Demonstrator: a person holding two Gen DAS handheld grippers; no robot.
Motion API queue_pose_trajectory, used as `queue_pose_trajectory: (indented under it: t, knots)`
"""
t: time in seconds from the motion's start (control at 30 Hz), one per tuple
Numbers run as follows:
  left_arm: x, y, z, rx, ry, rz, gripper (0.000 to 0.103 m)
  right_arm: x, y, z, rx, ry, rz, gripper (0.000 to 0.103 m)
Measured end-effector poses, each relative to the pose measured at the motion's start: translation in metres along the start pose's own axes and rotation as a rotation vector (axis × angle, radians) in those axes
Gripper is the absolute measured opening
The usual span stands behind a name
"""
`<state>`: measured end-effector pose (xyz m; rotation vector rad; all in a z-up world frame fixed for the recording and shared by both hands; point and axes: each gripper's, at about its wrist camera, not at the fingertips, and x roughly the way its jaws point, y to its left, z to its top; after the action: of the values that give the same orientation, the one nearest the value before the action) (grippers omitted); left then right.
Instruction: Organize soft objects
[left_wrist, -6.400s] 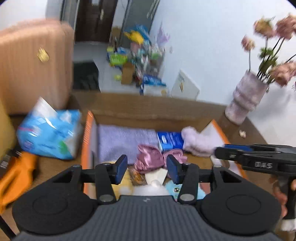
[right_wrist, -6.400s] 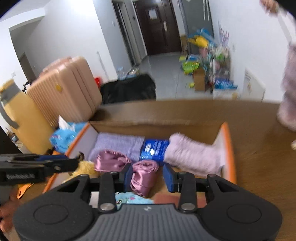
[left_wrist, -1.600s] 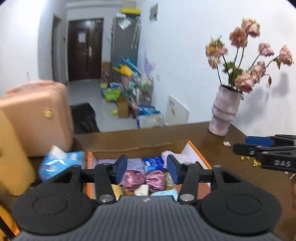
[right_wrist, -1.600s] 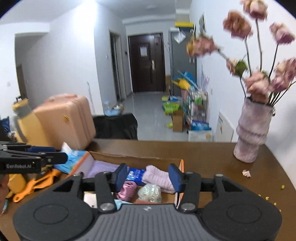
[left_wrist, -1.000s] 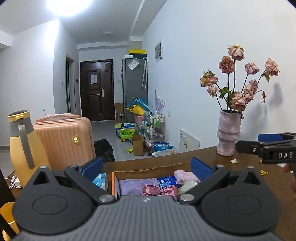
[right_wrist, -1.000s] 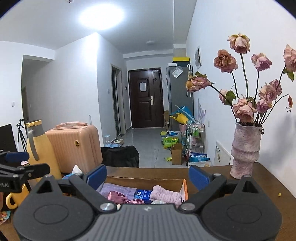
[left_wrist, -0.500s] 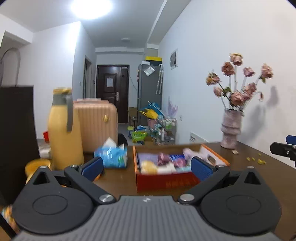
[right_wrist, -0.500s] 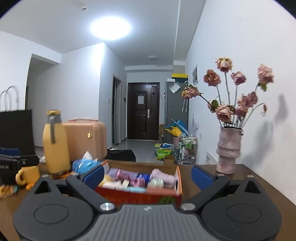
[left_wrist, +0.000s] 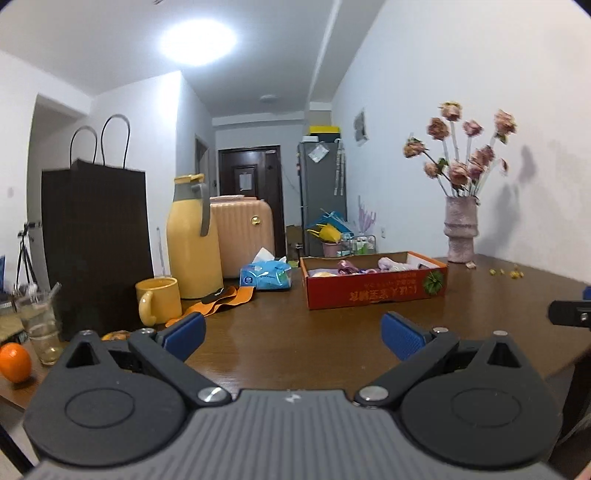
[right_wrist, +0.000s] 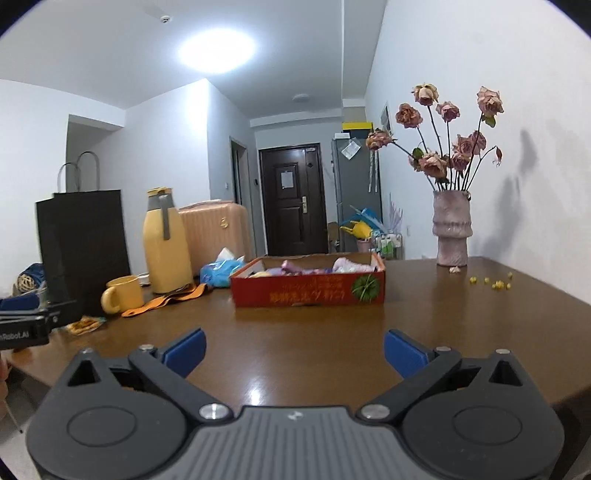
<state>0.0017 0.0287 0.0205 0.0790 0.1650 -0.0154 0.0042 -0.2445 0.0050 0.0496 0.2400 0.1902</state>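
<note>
A red cardboard box (left_wrist: 373, 290) (right_wrist: 308, 291) stands on the brown table (left_wrist: 295, 339) (right_wrist: 314, 339), well ahead of both grippers. Soft things in pink, purple and yellow (left_wrist: 351, 266) (right_wrist: 295, 268) show over its rim. My left gripper (left_wrist: 291, 338) is wide open and empty, low over the table's near side. My right gripper (right_wrist: 293, 349) is also wide open and empty, low near the front edge. Each gripper's tip shows at the other view's side edge.
Left of the box are a blue tissue pack (left_wrist: 264, 276), an orange cloth (left_wrist: 221, 299), a yellow jug (left_wrist: 190, 240), a yellow mug (left_wrist: 157, 299), a black paper bag (left_wrist: 96, 243), a glass (left_wrist: 40, 328) and an orange (left_wrist: 14, 362). A vase of dried roses (right_wrist: 452, 232) stands far right.
Both grippers have opened wide and drawn back from above the box to low over the table's near side. The box is now far ahead.
</note>
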Motion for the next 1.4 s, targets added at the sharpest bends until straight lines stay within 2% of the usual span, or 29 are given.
queue_pose_trajectory:
  t: [0.13,0.23,0.3,0.53,1.4]
  knots:
    - [-0.015,-0.001,0.0,-0.019,0.004,0.025,0.103,-0.017,0.026,-0.008,-0.015,-0.019,-0.04,0.103]
    - [-0.019,0.003,0.002,-0.066,0.009,0.009,0.103,-0.028,0.037,-0.009,-0.003,-0.047,0.01,0.103]
    - [-0.02,0.003,0.004,-0.065,-0.001,0.008,0.103,-0.03,0.041,-0.005,-0.026,-0.061,-0.01,0.103]
    - [-0.022,0.002,0.006,-0.056,-0.012,0.001,0.103,-0.031,0.033,0.0,0.021,-0.062,-0.013,0.103]
    - [-0.021,0.0,0.006,-0.048,0.007,-0.01,0.103,-0.023,0.031,0.0,0.026,-0.029,-0.012,0.103]
